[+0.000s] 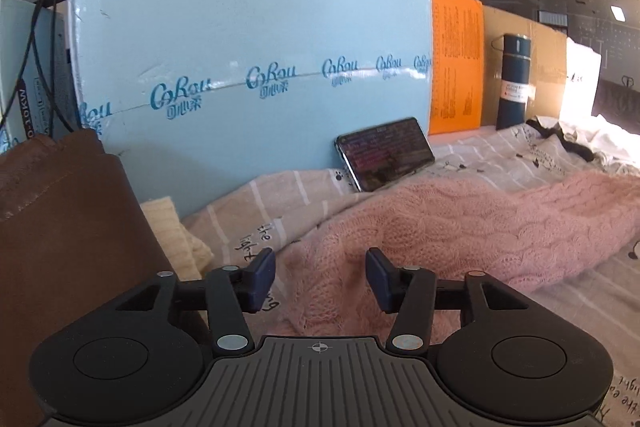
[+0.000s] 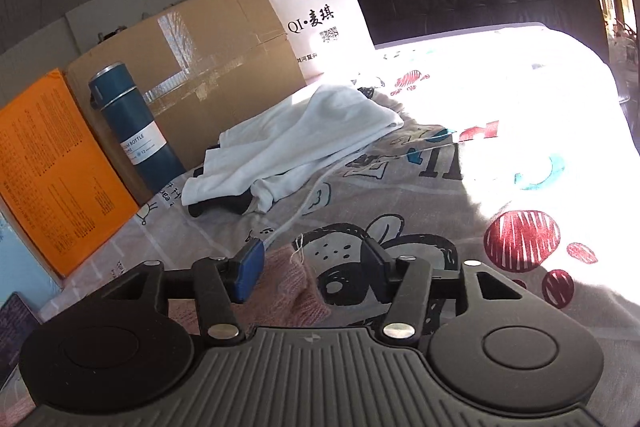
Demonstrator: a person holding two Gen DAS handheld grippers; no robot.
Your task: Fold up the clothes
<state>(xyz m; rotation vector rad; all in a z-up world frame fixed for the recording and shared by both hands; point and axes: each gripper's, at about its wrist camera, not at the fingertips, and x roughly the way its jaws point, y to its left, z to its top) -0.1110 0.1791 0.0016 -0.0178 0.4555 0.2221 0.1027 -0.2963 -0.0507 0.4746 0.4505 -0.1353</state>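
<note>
Your left gripper (image 1: pixel 320 277) hangs with jaws spread wide over the pink sweater (image 1: pixel 460 223), which lies rumpled across the printed bedsheet (image 1: pixel 560 151). Your right gripper (image 2: pixel 312 269), jaws likewise apart and gripping nothing, straddles the sweater's far edge (image 2: pixel 288 291). To fold cleanly, pinch single layers at matching corners and pull the knit flat, well clear of the phone (image 1: pixel 386 153).

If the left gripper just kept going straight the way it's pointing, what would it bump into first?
Most likely the pink knit sweater: the open left gripper hovers right at its near edge, with the knit filling the gap ahead. Farther along that line a phone leans against the pale blue box, though depth is hard to judge.
</note>
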